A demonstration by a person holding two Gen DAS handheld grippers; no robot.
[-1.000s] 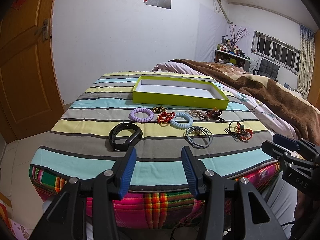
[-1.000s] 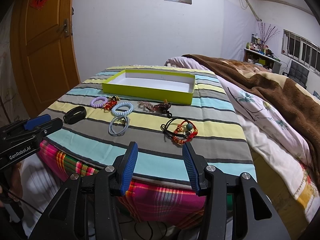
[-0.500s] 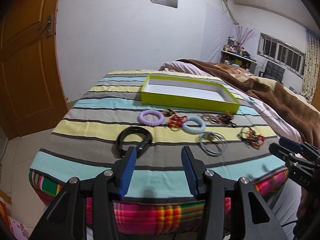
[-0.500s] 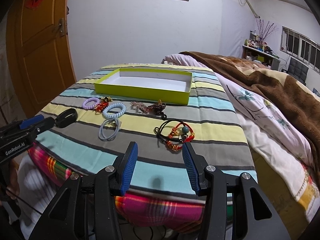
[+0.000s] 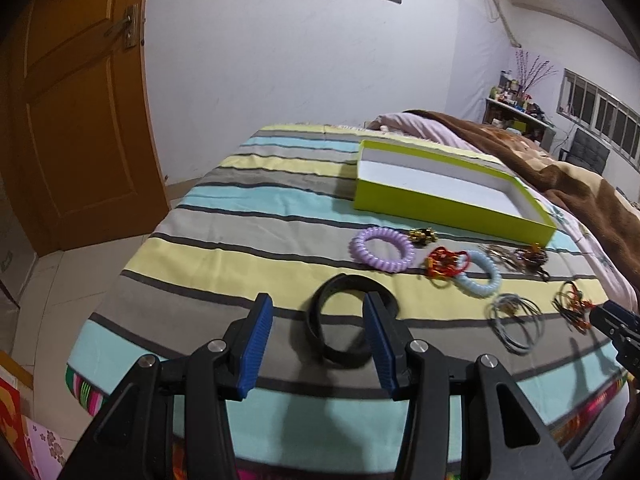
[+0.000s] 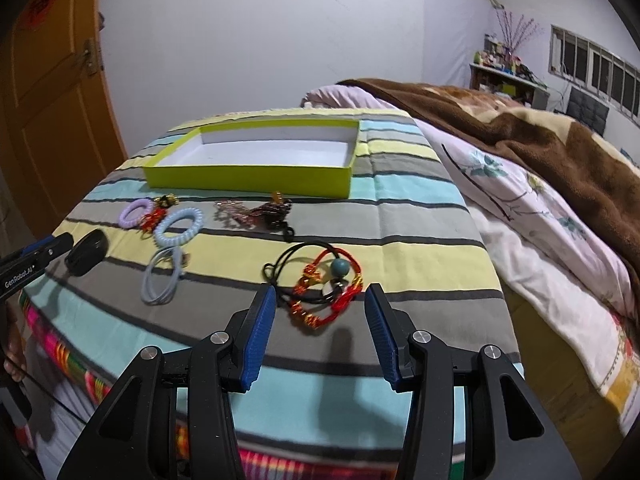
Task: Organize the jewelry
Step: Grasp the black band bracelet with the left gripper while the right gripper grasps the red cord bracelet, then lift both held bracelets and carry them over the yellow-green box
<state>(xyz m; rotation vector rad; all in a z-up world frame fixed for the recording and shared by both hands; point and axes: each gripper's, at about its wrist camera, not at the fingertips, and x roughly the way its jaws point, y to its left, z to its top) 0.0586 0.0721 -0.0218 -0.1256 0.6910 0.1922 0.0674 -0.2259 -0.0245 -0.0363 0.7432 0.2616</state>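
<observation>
Left wrist: ribbed blue fingers (image 5: 256,344) flank smooth black band (image 5: 340,332).

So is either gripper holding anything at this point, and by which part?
Nothing is held. The left gripper is open in front of the black band; the right gripper is open in front of the red cord bracelet.

Left hand-held gripper (image 5: 318,338) hides part of the black band (image 5: 340,332)

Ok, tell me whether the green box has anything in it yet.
Empty. The green box shows only bare white floor in both views; every piece, like the purple coil band, lies on the striped cloth outside it.
</observation>
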